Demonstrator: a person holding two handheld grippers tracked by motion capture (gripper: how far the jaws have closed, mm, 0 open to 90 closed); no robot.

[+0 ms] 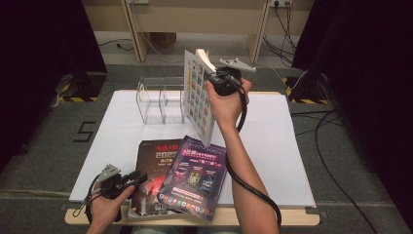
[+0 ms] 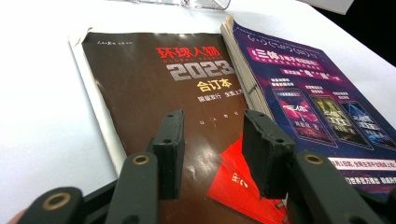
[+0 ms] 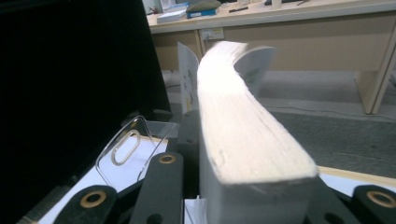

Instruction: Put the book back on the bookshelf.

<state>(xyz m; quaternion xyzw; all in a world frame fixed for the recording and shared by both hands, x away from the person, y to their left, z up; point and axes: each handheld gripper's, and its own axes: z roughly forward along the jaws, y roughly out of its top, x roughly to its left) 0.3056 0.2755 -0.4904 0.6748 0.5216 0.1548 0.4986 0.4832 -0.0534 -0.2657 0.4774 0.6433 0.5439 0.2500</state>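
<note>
Holding a thick book (image 1: 198,95) upright in its jaws, the right gripper (image 1: 220,82) lifts it just right of the clear acrylic organizer (image 1: 160,100). Nearer the person than that organizer, the left gripper (image 1: 127,179) rests over the brown magazine (image 1: 157,161), jaws partly apart and gripping nothing, with the purple magazine (image 1: 197,175) overlapping it on the white table (image 1: 272,146).

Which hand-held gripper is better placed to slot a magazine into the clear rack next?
Right. The right hand-held gripper already clamps a magazine, held upright in the air beside the clear rack. The left hand-held gripper is open at the near edge over the brown magazine, holding nothing.
</note>
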